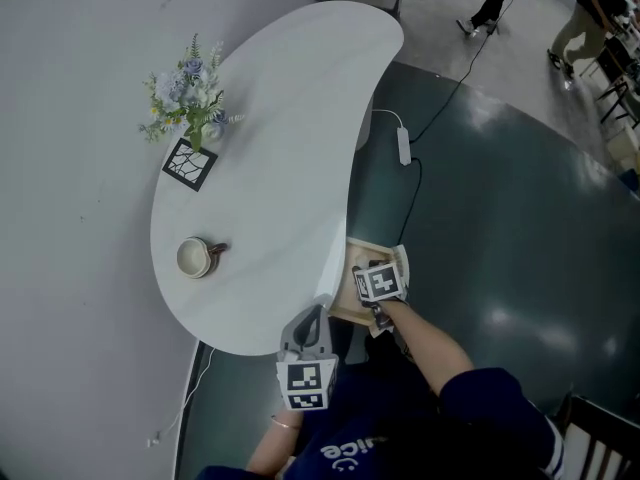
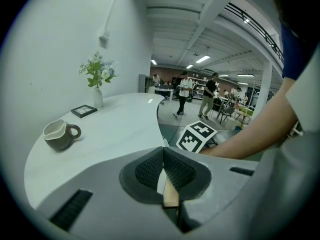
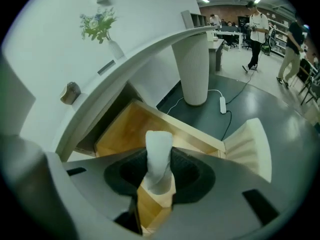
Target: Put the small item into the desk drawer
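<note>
Left claw (image 2: 163, 170) closed, right claw (image 3: 160, 173) tilted steeply down, clamping small item (image 3: 159, 143)

In the head view I have the bench (image 1: 290, 98) running from top centre down to lower left. On it, the vase of flowers (image 1: 192, 103) stands at upper left, a square tile (image 1: 189, 164) just below it in the frame, and a cup (image 1: 198, 257) lower still, well apart. The drawer (image 1: 352, 310) juts out from the bench's lower right edge. My right hand-held gripper (image 3: 159, 171) is over the drawer with the small item (image 3: 159, 144) between its jaws. My left hand-held gripper (image 1: 314, 316) is at the bench's bottom edge, left of the drawer. A power strip (image 1: 404, 146) lies on the floor (image 1: 500, 218), right of the bench.
</note>
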Demonstrator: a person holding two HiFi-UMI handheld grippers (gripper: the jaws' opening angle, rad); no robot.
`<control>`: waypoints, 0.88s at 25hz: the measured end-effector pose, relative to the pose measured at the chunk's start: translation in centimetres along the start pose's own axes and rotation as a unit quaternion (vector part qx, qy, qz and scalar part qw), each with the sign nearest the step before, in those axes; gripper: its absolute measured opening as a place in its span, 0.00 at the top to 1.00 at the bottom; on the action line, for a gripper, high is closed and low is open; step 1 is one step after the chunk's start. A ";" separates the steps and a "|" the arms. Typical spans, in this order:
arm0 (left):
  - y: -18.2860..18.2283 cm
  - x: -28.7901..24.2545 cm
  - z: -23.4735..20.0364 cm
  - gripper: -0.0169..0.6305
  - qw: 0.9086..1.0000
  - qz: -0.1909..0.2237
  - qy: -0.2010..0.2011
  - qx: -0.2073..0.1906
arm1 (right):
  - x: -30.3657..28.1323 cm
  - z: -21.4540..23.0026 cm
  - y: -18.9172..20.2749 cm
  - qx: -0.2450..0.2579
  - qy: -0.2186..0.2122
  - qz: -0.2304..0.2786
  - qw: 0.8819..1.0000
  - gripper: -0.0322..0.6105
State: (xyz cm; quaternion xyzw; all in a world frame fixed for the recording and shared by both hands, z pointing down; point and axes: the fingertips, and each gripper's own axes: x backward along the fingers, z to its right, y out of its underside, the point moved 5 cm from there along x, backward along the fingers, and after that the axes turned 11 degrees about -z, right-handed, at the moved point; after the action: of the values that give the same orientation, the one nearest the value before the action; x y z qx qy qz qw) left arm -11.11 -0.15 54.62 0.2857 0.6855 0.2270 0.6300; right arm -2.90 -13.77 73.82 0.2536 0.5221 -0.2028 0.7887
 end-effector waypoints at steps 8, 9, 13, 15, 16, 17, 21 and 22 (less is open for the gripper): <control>1.0 -0.2 -1.7 0.97 0.999 -0.026 -0.015 0.017 | -2.3 0.7 0.6 -0.028 -0.001 -0.027 0.999 0.73; 1.1 -0.2 -1.9 0.97 0.999 -0.029 -0.017 0.019 | -2.6 0.7 0.6 -0.030 -0.001 -0.029 0.999 0.73; 1.6 -0.3 -2.4 0.97 0.999 -0.040 -0.020 0.024 | -3.4 0.4 0.6 -0.032 -0.001 -0.036 0.999 0.73; 1.7 -0.4 -2.6 0.97 0.999 -0.044 -0.020 0.024 | -3.8 0.5 0.6 -0.034 0.001 -0.040 0.999 0.73; 1.7 -0.4 -2.8 0.97 0.998 -0.046 -0.021 0.024 | -4.1 0.5 0.6 -0.035 0.001 -0.041 0.999 0.73; 1.7 -0.5 -2.9 0.97 0.998 -0.048 -0.021 0.023 | -4.4 0.5 0.6 -0.036 0.000 -0.043 0.998 0.73; 2.1 -0.7 -3.2 0.97 0.998 -0.056 -0.021 0.023 | -5.2 0.6 0.7 -0.041 0.000 -0.050 0.998 0.73; 2.1 -0.7 -3.3 0.97 0.998 -0.057 -0.020 0.023 | -5.4 0.6 0.8 -0.043 0.000 -0.052 0.998 0.73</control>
State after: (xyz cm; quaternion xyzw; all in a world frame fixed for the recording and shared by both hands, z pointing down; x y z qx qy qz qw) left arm -14.11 1.04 56.89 0.2650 0.6929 0.1686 0.6491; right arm -4.03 -13.25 79.14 0.1914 0.5426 -0.2212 0.7874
